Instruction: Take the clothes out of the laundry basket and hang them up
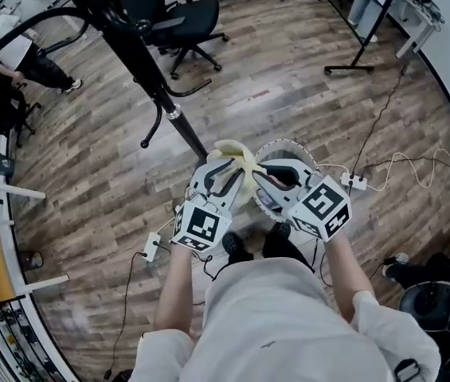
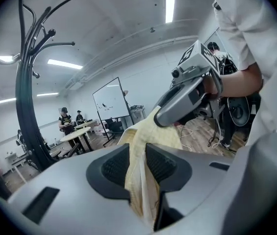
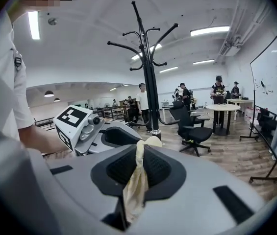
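Left gripper (image 1: 218,173) and right gripper (image 1: 271,175), each clamped on a fold of the pale yellow garment (image 1: 236,154), hold it between them above the laundry basket (image 1: 295,143); the two-point grip probably readies it for the coat stand (image 1: 157,86) at far left.

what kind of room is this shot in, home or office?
Most likely an open office or lab, not a home: a whiteboard on a stand, black swivel chairs, and a round table with people standing by it.
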